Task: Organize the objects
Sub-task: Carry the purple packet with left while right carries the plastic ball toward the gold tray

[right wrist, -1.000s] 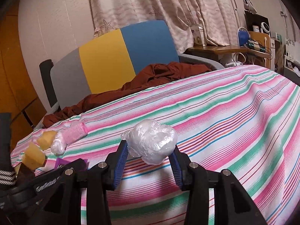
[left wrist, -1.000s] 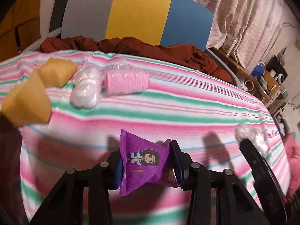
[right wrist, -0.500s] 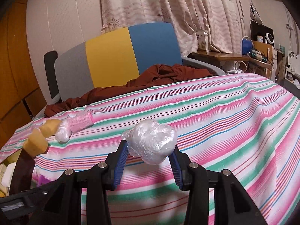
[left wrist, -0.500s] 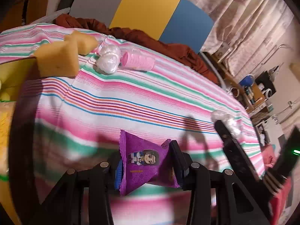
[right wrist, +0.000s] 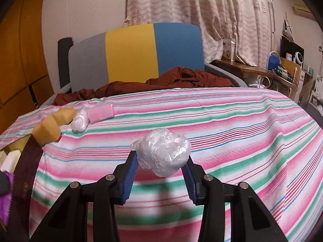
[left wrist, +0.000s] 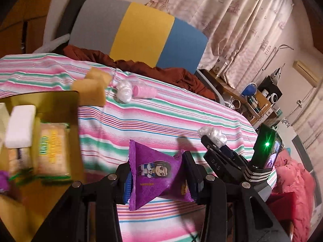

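Note:
My left gripper point(left wrist: 158, 178) is shut on a purple snack packet point(left wrist: 156, 170) with a cartoon figure, held above the striped cloth. A yellow box point(left wrist: 60, 100) at the left holds a white block point(left wrist: 20, 126) and a wrapped biscuit pack point(left wrist: 53, 150). My right gripper point(right wrist: 160, 168) is shut on a crumpled ball of clear plastic point(right wrist: 163, 151); it also shows in the left wrist view as the right gripper point(left wrist: 214, 141). Far left on the cloth lie two yellow sponges point(right wrist: 51, 127), a white wrapped ball point(right wrist: 79, 122) and a pink roll point(right wrist: 101, 113).
The table wears a pink, green and white striped cloth point(right wrist: 222, 125). Behind it stands a grey, yellow and blue chair point(right wrist: 133, 54) with a brown garment point(right wrist: 181, 80). A cluttered desk point(right wrist: 262, 70) and curtains point(right wrist: 201, 16) are at the right. The box's edge point(right wrist: 8, 155) shows low left.
My left gripper has swung left and up with the purple packet; the yellow box and its contents have come into view. The right gripper shifted slightly, still holding the plastic ball.

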Tool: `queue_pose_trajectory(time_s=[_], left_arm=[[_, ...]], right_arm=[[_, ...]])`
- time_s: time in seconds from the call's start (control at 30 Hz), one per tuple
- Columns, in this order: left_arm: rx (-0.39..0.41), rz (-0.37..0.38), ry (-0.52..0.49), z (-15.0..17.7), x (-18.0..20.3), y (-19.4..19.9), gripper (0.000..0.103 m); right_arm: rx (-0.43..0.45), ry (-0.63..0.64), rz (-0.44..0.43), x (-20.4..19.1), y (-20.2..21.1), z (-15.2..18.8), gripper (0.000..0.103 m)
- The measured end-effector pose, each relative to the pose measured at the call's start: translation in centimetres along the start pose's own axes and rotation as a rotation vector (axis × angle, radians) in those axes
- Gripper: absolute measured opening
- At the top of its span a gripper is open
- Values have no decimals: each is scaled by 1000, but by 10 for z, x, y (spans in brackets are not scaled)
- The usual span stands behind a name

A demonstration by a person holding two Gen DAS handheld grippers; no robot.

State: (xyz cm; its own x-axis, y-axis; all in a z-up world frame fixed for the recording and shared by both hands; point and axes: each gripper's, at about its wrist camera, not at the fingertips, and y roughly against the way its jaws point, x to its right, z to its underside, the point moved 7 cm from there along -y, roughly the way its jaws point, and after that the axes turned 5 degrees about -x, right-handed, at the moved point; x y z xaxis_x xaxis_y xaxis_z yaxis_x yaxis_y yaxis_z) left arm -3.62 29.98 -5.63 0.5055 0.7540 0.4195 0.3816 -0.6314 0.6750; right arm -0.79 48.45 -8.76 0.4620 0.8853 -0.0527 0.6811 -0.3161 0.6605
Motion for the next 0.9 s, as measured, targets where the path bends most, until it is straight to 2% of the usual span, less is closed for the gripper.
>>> queue_pose_trajectory(time_s=[0.37,0.63,0.9], left_arm=[[15,-22,36,13,-42,37,44],[6,-63,43,31,-81,58,42],[-4,-64,62,46,-104,68,42]], right_arm=[[-12,15,-59,-30,32,15,44],[-3,1,-212,-77,72,23,44],[8,37,-360,-132,107,26,44]])
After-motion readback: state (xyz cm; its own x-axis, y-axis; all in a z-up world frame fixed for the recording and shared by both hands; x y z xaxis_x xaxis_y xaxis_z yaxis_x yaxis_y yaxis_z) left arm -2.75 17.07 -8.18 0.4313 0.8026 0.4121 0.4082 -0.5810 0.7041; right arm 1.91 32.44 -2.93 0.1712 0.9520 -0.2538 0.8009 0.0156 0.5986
